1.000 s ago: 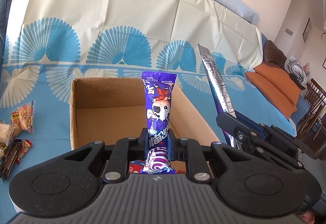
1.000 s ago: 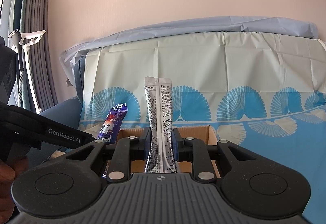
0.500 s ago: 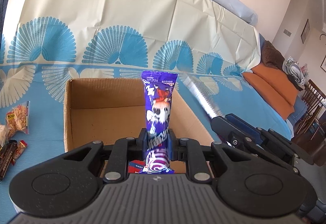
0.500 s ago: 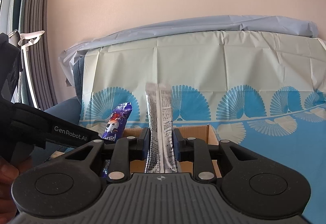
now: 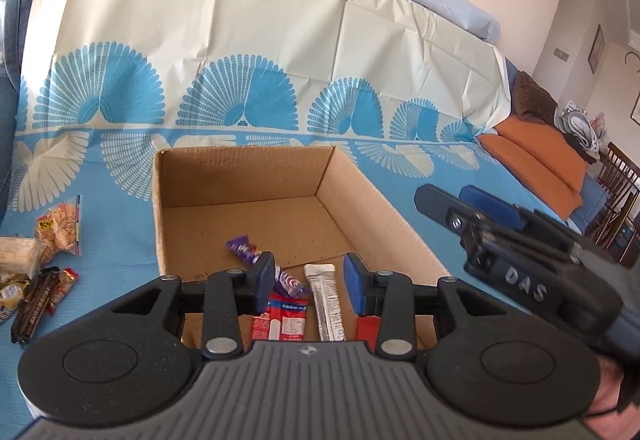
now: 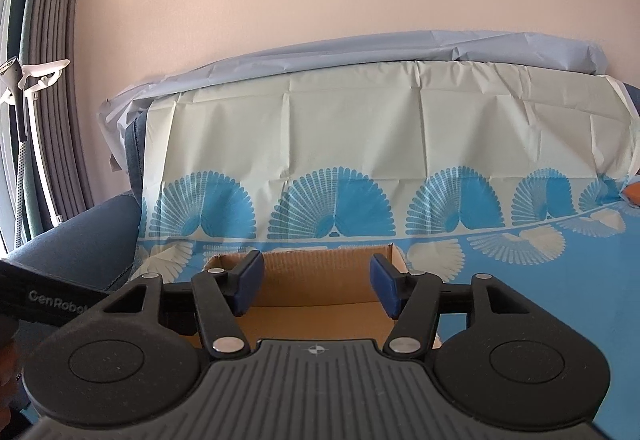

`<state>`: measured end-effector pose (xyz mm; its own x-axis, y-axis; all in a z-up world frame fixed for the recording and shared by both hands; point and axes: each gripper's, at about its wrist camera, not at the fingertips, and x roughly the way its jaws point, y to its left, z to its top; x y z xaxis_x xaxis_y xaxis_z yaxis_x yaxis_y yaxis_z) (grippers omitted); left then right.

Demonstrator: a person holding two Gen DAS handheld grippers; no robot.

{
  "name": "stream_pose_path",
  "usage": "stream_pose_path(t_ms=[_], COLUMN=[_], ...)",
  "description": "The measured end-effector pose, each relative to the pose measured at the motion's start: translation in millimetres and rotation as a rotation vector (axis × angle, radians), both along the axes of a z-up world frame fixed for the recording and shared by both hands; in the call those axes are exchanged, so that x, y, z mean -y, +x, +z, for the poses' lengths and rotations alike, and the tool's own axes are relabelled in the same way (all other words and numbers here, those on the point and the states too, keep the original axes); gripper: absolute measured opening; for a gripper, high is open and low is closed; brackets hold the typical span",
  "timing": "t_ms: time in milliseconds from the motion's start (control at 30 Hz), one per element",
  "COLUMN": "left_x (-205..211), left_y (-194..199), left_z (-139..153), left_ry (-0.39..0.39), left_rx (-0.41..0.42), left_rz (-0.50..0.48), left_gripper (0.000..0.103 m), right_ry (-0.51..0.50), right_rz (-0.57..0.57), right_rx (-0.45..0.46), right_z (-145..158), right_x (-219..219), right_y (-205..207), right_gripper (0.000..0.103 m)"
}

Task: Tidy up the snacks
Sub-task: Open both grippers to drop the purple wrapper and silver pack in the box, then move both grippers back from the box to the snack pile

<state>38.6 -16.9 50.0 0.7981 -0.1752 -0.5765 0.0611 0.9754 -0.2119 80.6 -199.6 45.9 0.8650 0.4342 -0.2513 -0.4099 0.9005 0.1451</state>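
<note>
Over the cardboard box (image 5: 280,208), seen from the left wrist, the left gripper (image 5: 309,282) hangs with its blue pads parted and nothing between them; its jaws have just been opening. Below the gap, on the box floor at its near end, lie the purple snack packet (image 5: 256,260), a silver stick sachet (image 5: 326,300) and a red packet (image 5: 282,320), side by side, flat. That fits a release straight above the box, so that light packets fall inside its walls. The box is plain corrugated card, open-topped, with low straight sides and a scuffed brown floor. It stands on a thin creased plastic cloth (image 5: 240,60) printed with blue fans. Left of the box, well apart from it, a loose heap of snacks (image 5: 44,260) waits on the cloth: crinkly clear and dark wrappers, probably the next to sort. At the right edge the right gripper (image 5: 468,206) reaches in beside the box.

From the right wrist, the right gripper (image 6: 316,284) also stands wide, empty, its jaws just opened too. Between its pads shows only the far wall of the box (image 6: 320,272); the dropped packets lie hidden under the gripper's body.
</note>
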Motion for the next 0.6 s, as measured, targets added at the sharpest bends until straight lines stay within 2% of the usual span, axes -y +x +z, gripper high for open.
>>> stream_pose_path(t_ms=[233, 367, 500, 533, 600], left_x=[-16, -33, -57, -66, -88], left_y=[-45, -76, -106, -109, -114], left_z=[3, 2, -11, -16, -28], left_ry=[0.008, 0.02, 0.131, 0.149, 0.176], left_rx=[0.039, 0.061, 0.13, 0.126, 0.111], left_rz=[0.005, 0.016, 0.052, 0.061, 0.091], left_gripper=[0.042, 0.041, 0.04, 0.039, 0.026], right_ry=[-0.027, 0.005, 0.019, 0.011, -0.009], right_rz=[-0.01, -0.017, -0.003, 0.009, 0.04], right_rx=[0.035, 0.029, 0.029, 0.033, 0.04], right_z=[4, 6, 6, 6, 6], right_x=[-7, -9, -16, -20, -28], right_y=[-13, -24, -42, -48, -60], right_gripper=[0.061, 0.061, 0.06, 0.06, 0.06])
